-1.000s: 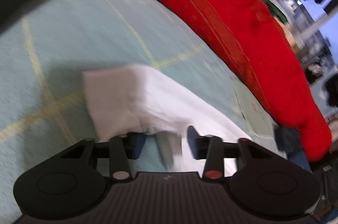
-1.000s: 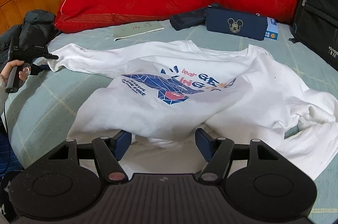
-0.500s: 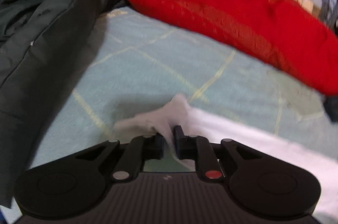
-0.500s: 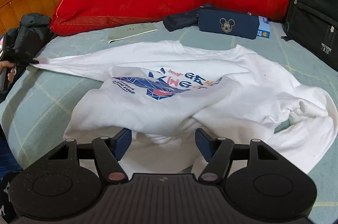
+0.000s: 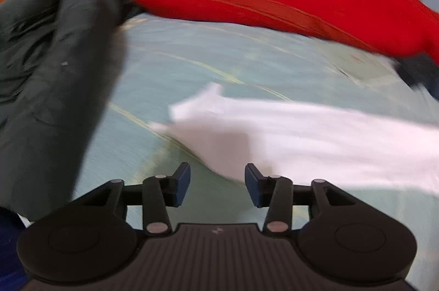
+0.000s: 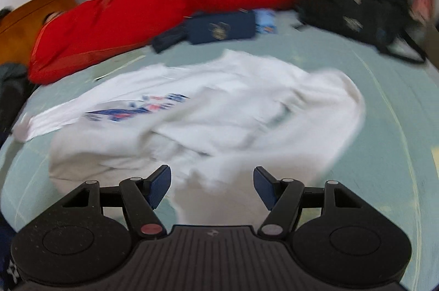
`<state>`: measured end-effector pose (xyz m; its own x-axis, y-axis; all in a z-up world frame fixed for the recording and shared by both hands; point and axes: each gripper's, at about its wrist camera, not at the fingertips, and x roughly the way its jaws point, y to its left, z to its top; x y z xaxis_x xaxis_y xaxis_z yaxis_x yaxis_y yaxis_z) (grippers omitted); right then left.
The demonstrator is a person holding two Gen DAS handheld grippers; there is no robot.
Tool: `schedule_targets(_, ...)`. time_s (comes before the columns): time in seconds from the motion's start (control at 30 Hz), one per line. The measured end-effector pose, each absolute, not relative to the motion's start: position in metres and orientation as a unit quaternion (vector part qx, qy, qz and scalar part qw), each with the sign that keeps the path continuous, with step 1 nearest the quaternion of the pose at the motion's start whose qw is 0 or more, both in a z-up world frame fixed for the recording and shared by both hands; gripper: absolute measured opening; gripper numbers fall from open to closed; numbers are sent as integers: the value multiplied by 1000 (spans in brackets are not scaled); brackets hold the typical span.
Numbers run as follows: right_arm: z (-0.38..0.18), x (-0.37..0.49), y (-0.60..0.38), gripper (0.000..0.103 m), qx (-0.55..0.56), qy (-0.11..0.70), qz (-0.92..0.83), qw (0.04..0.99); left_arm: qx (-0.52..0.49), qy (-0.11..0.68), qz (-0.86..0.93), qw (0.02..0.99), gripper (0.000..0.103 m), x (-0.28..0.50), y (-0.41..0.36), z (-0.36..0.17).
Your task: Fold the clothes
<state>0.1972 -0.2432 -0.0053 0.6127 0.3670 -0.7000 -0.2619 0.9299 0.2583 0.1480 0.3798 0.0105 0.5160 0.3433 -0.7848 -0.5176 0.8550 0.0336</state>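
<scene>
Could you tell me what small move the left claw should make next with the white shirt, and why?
Probably back the left claw clear as its jaws open. The sleeve of the white shirt lies stretched flat on the bedsheet with nothing pinched, so that side looks laid out.

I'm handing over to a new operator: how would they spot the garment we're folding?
Find the long red quilt at the back of the pale green bed. In front of it lies the white sweatshirt, sleeves spread. It alone is white, with a blue and red chest print.
</scene>
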Motion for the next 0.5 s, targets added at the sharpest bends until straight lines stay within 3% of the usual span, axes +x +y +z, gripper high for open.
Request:
schedule_targets(0.27,-35,169,-266,72,101,426,196,878,-25,442,62,895,58,131,229,14)
schedule_targets(0.5,-54,170,-261,72,147,439,233,855,28,409,-71,909,72,107,113,23)
